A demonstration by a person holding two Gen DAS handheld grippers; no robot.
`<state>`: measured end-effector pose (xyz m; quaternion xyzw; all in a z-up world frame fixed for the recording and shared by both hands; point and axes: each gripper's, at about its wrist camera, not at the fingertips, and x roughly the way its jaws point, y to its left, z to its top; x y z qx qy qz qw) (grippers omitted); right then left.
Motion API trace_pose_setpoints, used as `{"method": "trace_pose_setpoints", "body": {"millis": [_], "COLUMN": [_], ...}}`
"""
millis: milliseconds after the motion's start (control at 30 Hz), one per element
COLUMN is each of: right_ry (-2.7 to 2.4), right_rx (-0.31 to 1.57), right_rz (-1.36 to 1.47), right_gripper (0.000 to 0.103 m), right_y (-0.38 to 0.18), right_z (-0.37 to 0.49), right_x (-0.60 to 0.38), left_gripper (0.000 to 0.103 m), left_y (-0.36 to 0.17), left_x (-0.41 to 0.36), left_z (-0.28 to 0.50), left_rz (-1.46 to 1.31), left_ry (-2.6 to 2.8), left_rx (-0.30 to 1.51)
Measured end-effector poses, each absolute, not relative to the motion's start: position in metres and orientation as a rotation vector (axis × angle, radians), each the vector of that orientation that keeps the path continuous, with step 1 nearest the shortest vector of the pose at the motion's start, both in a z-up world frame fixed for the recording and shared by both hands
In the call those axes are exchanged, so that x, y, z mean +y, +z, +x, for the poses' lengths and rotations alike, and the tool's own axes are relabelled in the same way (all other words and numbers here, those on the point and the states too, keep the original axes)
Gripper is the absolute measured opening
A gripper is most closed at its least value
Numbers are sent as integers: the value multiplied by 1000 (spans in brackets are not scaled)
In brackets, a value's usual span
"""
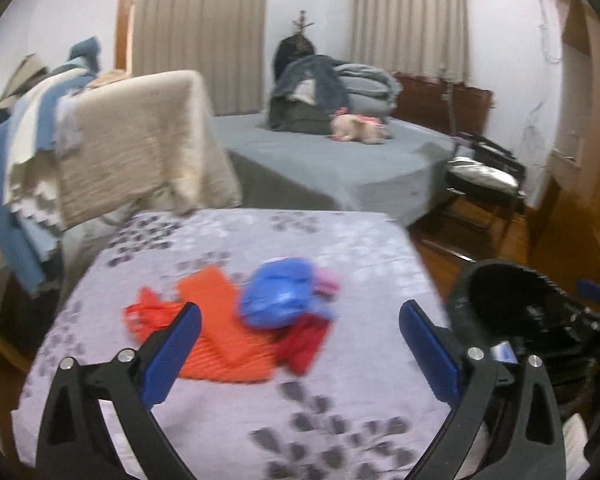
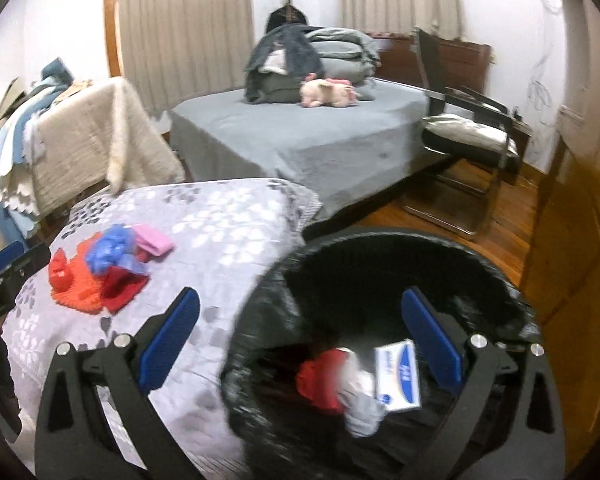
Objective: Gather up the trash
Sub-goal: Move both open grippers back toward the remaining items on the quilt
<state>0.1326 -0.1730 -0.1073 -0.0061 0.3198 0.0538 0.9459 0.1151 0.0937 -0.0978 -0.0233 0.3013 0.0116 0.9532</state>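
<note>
Both claws are standing spread and empty; the left claw (image 1: 300, 324) is facing the blue wrapper (image 1: 278, 298) just ahead and should be closing on it alone; the right claw (image 2: 300, 320) is hanging over the bin (image 2: 380, 248).

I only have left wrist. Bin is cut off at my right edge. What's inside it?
Observer: From the right wrist view, the black-lined trash bin already holds a white and blue carton, something red and crumpled white paper.
Operator: Right gripper holding anything?
Observer: No. The right gripper is open over the bin's near rim, with nothing between its pads.
Operator: Anything on the table I can't make out behind the blue piece?
Observer: The pink item lies flat beyond the blue wrapper, touching the pile on the floral-clothed table.
</note>
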Motion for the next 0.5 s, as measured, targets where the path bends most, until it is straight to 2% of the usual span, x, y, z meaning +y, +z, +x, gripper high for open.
{"method": "trace_pose_setpoints", "body": {"millis": [500], "right_ry": [229], "right_rx": [671], "right_rz": [-43], "right_gripper": [98], "right_y": [-137], "right_z": [181], "right_x": [-72], "left_gripper": [89], "left_y": [-140], "left_x": [191], "left_z": [133], "left_rz": [-55], "left_ry": [238], "left_rx": [682]}}
